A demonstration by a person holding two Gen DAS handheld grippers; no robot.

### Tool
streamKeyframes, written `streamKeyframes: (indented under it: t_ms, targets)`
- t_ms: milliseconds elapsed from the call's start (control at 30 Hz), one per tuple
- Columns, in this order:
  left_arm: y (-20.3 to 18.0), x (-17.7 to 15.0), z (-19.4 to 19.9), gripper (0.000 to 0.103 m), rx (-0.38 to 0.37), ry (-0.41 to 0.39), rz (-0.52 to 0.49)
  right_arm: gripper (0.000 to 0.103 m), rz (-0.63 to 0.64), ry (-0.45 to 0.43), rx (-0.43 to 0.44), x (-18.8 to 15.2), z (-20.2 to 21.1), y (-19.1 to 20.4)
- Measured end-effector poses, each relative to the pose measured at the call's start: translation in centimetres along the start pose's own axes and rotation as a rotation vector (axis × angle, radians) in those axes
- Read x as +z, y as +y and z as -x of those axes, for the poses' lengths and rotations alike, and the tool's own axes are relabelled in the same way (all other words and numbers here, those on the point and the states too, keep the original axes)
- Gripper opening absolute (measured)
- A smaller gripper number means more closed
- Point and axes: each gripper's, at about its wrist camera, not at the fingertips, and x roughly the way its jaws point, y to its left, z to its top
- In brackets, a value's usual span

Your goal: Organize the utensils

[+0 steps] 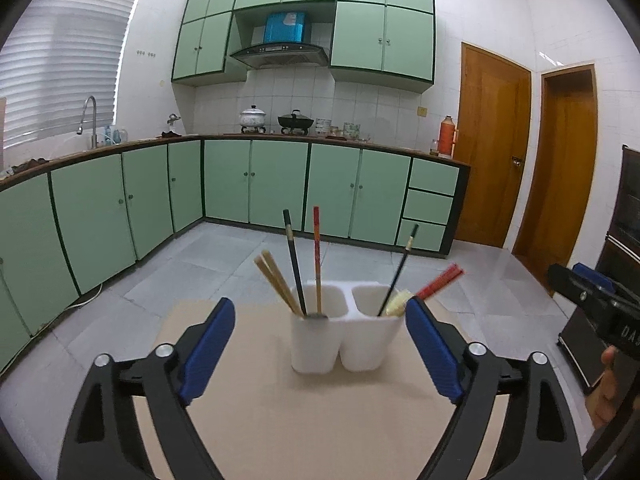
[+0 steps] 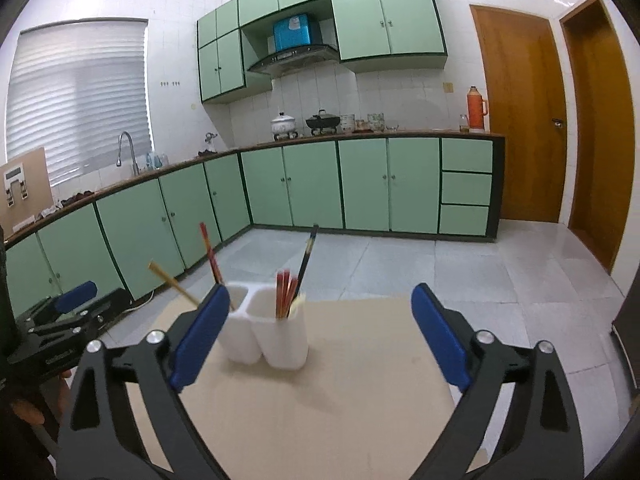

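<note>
Jaws apart, both grippers | white holder (image 1: 346,330) upright, chopsticks (image 1: 296,264) inside

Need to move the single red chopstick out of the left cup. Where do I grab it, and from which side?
Grip the red chopstick high on its shaft, above the white two-cup holder. It stands nearly upright and its top is free. Come from above with the open left gripper, avoiding the black chopstick beside it.

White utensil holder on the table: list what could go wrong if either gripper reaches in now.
1. The white holder looks light and is loaded with tall chopsticks, so a sideways nudge from the open left gripper could tip it.
2. The black chopstick and red chopsticks lean outward from the right compartment; the open right gripper might knock them out.
</note>
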Motion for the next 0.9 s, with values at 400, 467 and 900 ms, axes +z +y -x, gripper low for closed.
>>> streamKeyframes:
  t_ms: [400,467,900]
  targets:
    - [-0.9,-1.4,6.3,0.096,0.010,-0.026,0.001,0.098,0.058,0.048,0.055,-1.9,5.2,2.8]
    - [-1.0,-1.4,7.1,0.097,0.006,-0.028,-0.002,0.098,0.072,0.040,0.060,-1.6,5.8,3.2]
    - [-1.6,-0.6,11.5,0.097,0.019,-0.092,-0.025,0.098,0.103,-0.037,0.092,-0.2,9.9,4.5]
